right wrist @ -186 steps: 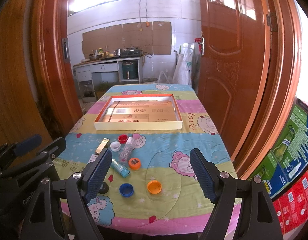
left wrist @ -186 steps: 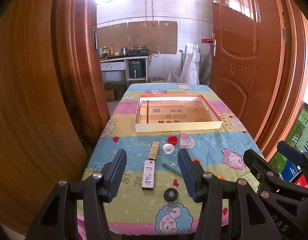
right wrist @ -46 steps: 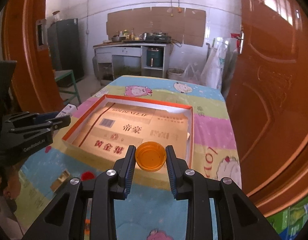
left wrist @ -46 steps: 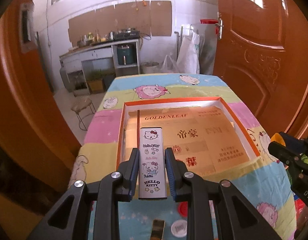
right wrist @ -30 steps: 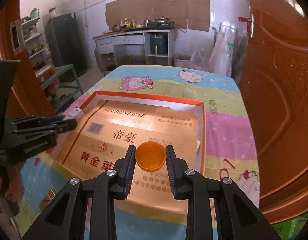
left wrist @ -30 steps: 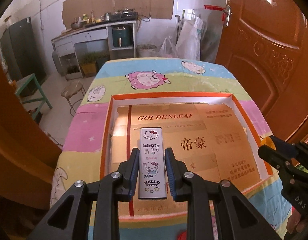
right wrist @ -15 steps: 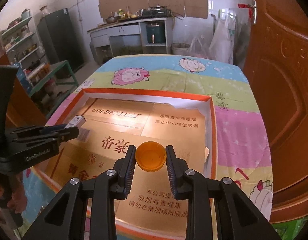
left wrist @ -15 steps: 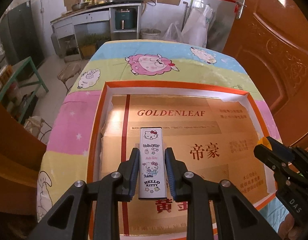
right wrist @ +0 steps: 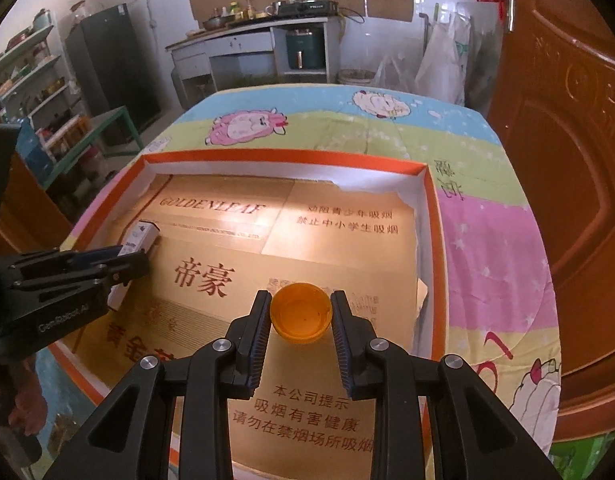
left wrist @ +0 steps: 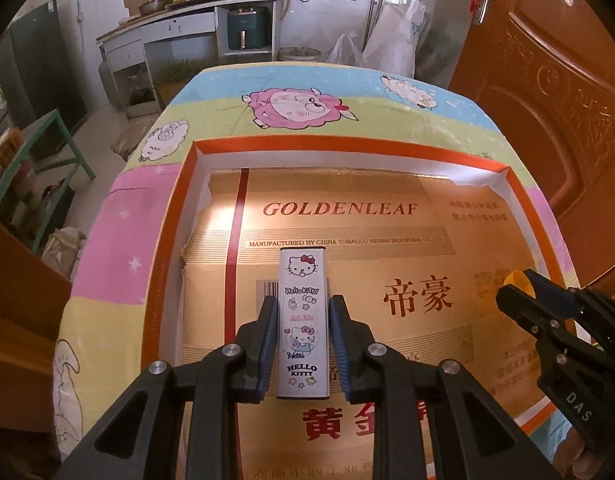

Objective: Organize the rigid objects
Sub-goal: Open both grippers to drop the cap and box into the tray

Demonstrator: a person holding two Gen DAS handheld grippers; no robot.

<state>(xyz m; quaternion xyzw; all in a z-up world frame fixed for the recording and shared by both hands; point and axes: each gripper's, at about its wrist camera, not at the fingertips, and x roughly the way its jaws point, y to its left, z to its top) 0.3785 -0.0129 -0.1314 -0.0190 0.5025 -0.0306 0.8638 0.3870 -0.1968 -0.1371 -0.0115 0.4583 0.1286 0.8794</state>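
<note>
While both loads hang over the cardboard tray [left wrist: 169, 216], lower before releasing. Left gripper [left wrist: 301, 316], jaws clamped on the Hello Kitty box [left wrist: 303, 320], sits over the tray's left half; right gripper [right wrist: 301, 316], jaws pinching the orange cap [right wrist: 301, 312], over its right half: set each flat, well apart

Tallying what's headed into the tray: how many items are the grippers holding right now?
2: a Hello Kitty box in the left gripper, an orange cap in the right gripper, both over the tray.
</note>
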